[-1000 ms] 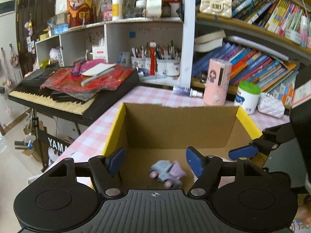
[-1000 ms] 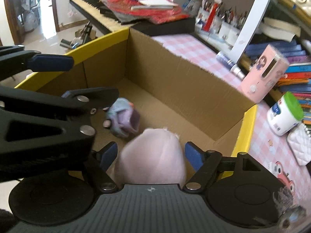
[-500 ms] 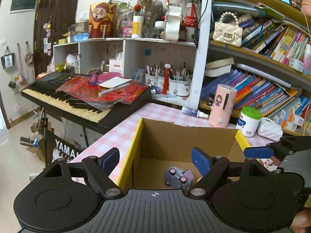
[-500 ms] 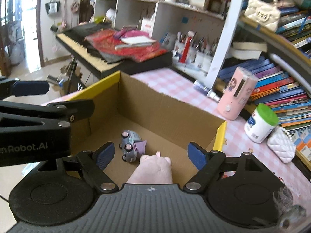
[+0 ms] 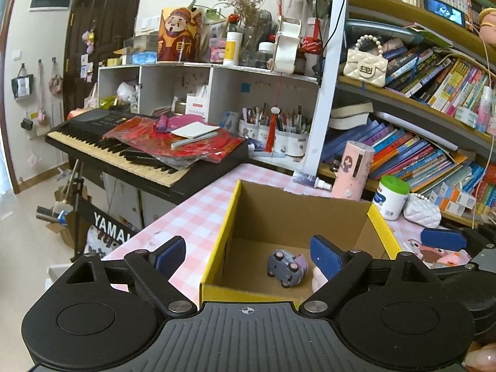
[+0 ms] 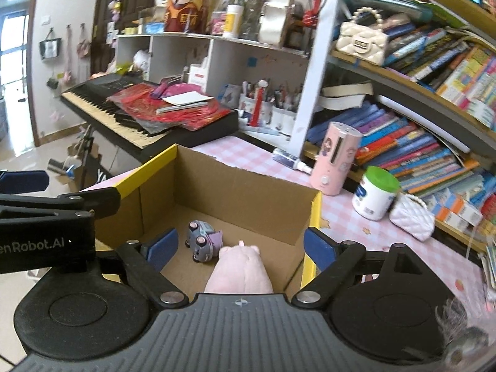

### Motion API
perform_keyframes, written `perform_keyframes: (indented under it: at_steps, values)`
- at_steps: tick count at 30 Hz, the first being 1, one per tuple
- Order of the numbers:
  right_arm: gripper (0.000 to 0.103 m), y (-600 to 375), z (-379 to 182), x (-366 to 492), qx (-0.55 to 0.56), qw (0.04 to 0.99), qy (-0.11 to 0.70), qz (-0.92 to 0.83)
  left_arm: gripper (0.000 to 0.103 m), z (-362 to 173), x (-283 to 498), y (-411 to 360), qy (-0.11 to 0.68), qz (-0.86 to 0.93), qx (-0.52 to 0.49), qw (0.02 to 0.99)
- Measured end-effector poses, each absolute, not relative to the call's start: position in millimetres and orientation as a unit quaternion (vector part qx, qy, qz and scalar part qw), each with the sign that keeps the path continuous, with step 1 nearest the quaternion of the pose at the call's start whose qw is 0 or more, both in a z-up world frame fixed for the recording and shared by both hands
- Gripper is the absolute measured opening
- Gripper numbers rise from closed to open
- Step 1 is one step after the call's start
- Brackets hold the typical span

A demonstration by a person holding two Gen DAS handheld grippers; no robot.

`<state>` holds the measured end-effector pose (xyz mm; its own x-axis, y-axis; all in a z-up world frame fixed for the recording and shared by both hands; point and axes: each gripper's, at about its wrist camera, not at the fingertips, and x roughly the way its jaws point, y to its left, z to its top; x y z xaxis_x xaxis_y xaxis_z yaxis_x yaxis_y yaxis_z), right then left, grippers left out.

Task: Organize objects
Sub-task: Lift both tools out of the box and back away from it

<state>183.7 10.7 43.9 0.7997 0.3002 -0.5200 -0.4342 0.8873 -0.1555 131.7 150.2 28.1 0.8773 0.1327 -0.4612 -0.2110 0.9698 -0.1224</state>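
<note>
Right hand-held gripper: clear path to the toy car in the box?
Probably yes. The right hand-held gripper is open above the open-topped box; the car lies uncovered, though the pink plush sits close beside it.

We see the box (image 6: 248, 192) open on top, w/ bare floor behind the toy car (image 6: 203, 238) and plush (image 6: 238, 272). Right of it, a jar (image 6: 375, 193), pink canister (image 6: 336, 158) and white purse (image 6: 410, 217) crowd the tablecloth (image 5: 189, 214); keyboard (image 5: 139, 152) blocks the left.
</note>
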Motion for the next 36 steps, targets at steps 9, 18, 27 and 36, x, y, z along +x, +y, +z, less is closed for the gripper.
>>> perform_keyframes:
  at_steps: [9, 18, 27, 36]
  values:
    - [0.095, 13, 23, 137, -0.110, 0.941, 0.281, 0.153, 0.095, 14, 92, 146, 0.252, 0.094, -0.081, 0.960]
    - [0.098, 17, 1, 92, -0.126, 0.932, 0.307, 0.144, 0.096, 0, 49, 146, 0.277, 0.103, -0.077, 0.952]
    - [0.100, 12, -6, 54, -0.123, 0.930, 0.317, 0.138, 0.098, -6, 19, 145, 0.292, 0.097, -0.079, 0.948]
    - [0.101, -8, -12, 28, -0.108, 0.933, 0.327, 0.108, 0.098, -10, 1, 131, 0.304, 0.066, -0.072, 0.948]
